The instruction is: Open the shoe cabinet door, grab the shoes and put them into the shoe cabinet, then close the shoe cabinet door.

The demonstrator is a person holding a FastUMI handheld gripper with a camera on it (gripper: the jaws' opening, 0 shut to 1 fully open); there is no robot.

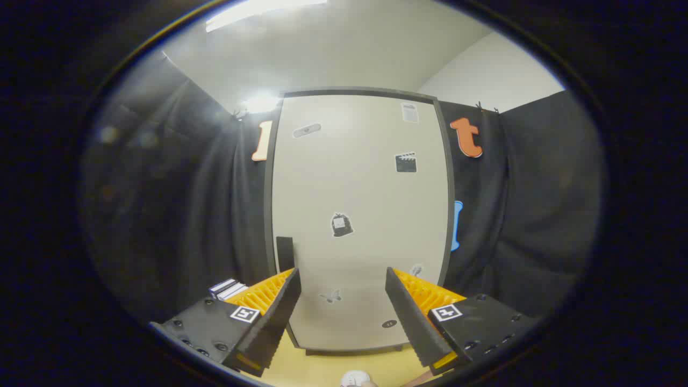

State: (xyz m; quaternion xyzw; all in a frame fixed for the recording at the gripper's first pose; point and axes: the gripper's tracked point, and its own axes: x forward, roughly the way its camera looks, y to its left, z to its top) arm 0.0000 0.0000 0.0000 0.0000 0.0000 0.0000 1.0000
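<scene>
Two spread tool fingers (342,306), cabinet door (360,215) beyond.

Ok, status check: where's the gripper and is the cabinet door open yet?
Gripper open, holding nothing. Shoe cabinet door shut, straight ahead beyond the fingers. Dark handle at door's left edge, untouched.

Upright pale shoe cabinet door (357,215), closed

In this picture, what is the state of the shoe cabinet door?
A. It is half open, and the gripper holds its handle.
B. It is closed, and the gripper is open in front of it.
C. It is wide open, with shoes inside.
B. The shoe cabinet door sits flush in its dark frame, and the gripper has its fingers spread apart, holding nothing.
</scene>
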